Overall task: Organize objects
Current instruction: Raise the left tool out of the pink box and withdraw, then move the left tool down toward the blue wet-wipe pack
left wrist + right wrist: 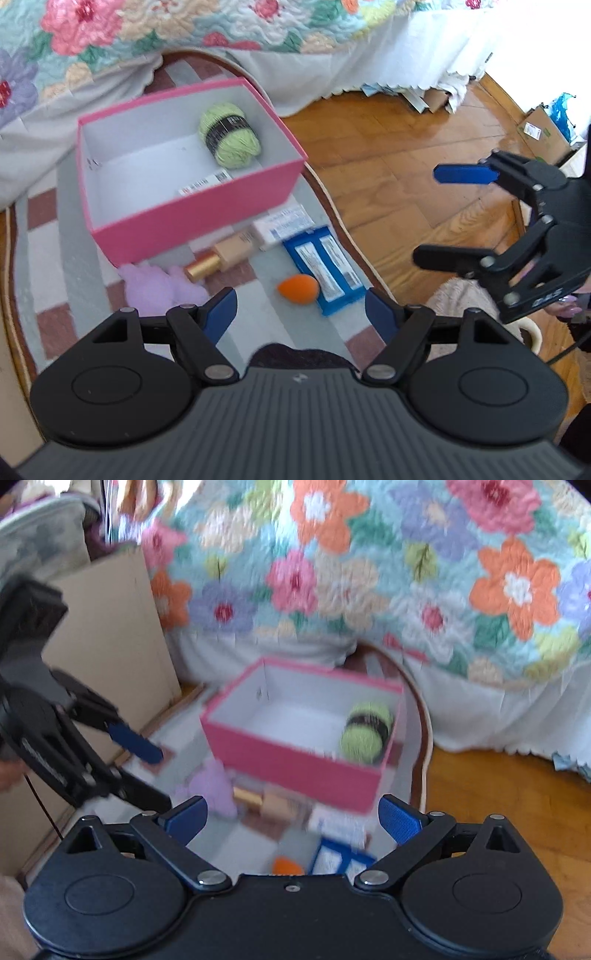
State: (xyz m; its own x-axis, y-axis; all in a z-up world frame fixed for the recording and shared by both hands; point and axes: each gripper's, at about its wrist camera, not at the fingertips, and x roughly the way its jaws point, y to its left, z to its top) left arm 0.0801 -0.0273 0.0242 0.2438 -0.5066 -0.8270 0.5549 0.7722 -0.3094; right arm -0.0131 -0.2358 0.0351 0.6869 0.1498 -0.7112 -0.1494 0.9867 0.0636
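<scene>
A pink box (207, 206) stands on a striped rug (74, 221) and holds a green yarn ball (229, 134). In front of it lie a purple fluffy item (159, 286), a gold-capped beige bottle (218, 258), a white packet (280, 227), a blue packet (325, 269) and an orange sponge (298, 288). My left gripper (301, 314) is open and empty, above the sponge. My right gripper (424, 216) is open and empty over the wood floor to the right. In the right wrist view the box (295, 757), the yarn (365, 731) and my right gripper (291, 818) show, with the left gripper (155, 775) at the left.
A bed with a flowered quilt (147, 33) and white skirt (406, 55) stands behind the box. Wood floor (388, 166) lies to the right, with cardboard boxes (543, 129) at the far right. A cardboard sheet (110, 646) leans at the left.
</scene>
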